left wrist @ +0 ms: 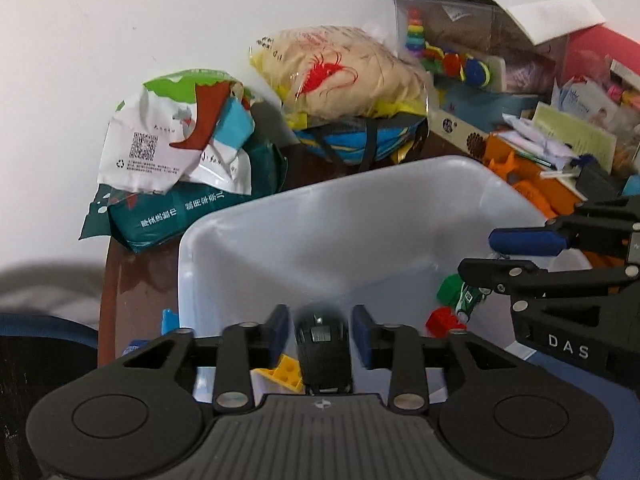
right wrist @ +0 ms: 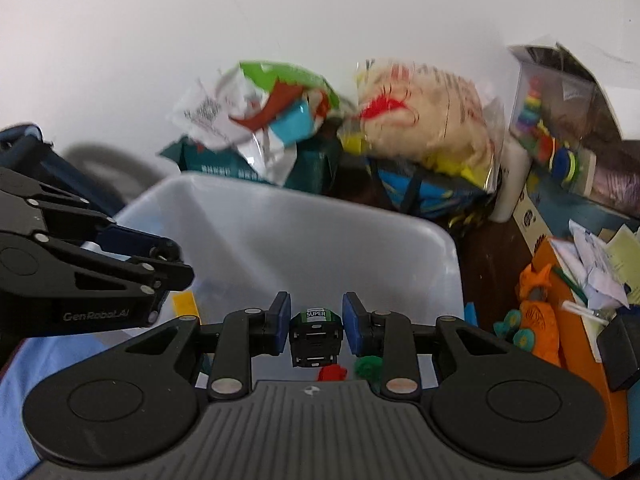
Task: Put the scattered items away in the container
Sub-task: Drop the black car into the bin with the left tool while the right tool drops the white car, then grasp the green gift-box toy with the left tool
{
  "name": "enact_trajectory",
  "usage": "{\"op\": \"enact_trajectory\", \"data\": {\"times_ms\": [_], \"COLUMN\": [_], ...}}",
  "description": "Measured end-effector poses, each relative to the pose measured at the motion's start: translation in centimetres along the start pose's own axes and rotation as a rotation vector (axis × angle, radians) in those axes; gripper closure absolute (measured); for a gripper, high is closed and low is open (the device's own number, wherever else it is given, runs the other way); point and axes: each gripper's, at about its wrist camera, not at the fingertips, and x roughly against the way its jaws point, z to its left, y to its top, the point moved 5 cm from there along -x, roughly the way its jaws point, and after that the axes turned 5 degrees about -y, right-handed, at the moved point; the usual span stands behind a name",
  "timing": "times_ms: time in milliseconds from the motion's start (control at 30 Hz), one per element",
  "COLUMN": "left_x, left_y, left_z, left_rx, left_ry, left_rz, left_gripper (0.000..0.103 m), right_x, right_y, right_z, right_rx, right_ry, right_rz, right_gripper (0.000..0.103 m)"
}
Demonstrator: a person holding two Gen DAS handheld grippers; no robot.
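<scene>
My left gripper [left wrist: 321, 330] hangs over the near side of a white plastic bin [left wrist: 320, 208]. A black toy car [left wrist: 322, 344] sits between its blue pads [left wrist: 280, 330], nose down, with a thin gap on each side, so the jaws stand open. In the right wrist view, my right gripper [right wrist: 316, 322] is over the same bin [right wrist: 280, 220]. A green and black toy car [right wrist: 316, 338] is between its pads underside up, and narrow slits show beside it. Each gripper shows in the other's view: the right [left wrist: 476, 254], the left [right wrist: 182, 262]. Red [left wrist: 444, 320], green [left wrist: 450, 288] and yellow [left wrist: 286, 372] bricks lie in the bin.
Behind the bin, snack bags [left wrist: 180, 140] and a sack of crackers [left wrist: 340, 72] are piled against the white wall. On the right are a toy box [left wrist: 460, 40], papers and an orange toy [right wrist: 538, 312]. Brown tabletop [left wrist: 136, 280] shows left of the bin, a blue cloth [right wrist: 24, 392] near me.
</scene>
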Motion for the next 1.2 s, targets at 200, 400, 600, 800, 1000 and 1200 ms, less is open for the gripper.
{"op": "enact_trajectory", "data": {"times_ms": [200, 400, 600, 800, 1000, 1200], "left_x": [1.2, 4.4, 8.0, 7.1, 3.7, 1.0], "left_y": [0.5, 0.1, -4.3, -11.9, -16.9, -16.6], "left_z": [0.5, 0.3, 1.5, 2.3, 2.2, 2.5], "left_rx": [0.029, 0.024, 0.065, 0.136, 0.039, -0.027], "left_ry": [-0.027, -0.026, -0.012, -0.015, 0.031, -0.063], "left_rz": [-0.029, -0.067, -0.063, 0.047, 0.139, 0.151], "left_gripper": [0.042, 0.039, 0.034, 0.034, 0.034, 0.035], "right_x": [0.1, 1.8, 6.0, 8.2, 6.5, 6.1], "right_y": [0.3, 1.4, -0.3, -6.5, -14.1, -16.6], "right_z": [-0.4, 0.1, 0.9, 2.4, 4.6, 5.0], "right_rx": [-0.028, 0.008, 0.085, 0.105, 0.103, 0.059], "right_ry": [-0.007, -0.022, -0.018, 0.059, 0.108, 0.109], "right_rz": [-0.003, -0.030, -0.068, -0.019, 0.147, 0.213], "right_gripper": [0.048, 0.045, 0.029, 0.029, 0.031, 0.031]}}
